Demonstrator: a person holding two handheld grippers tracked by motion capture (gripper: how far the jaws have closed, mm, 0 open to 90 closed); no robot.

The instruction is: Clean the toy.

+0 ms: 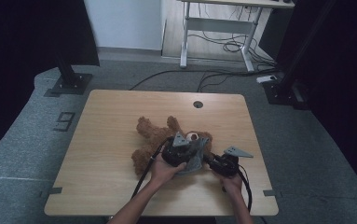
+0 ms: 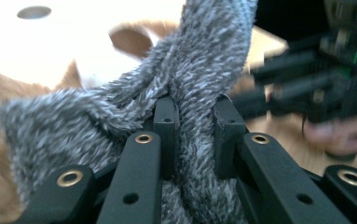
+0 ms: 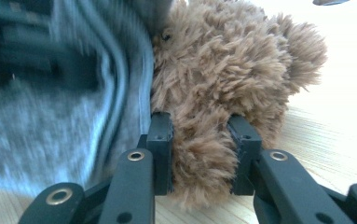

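Between left fingers: grey garment on teddy bear

— From where do we look in the high view?

— From above our side of the table, facing forward and down, far enough to take in the whole top and the floor beyond.

— And the two riding cameras?

— Each looks along its own tool. The left tool view sits very close on the grey fuzzy cloth; the right tool view sits as close on the brown plush bear.

— What do we share between them?

— The bear and cloth at the table's middle; the left view also catches the right tool.
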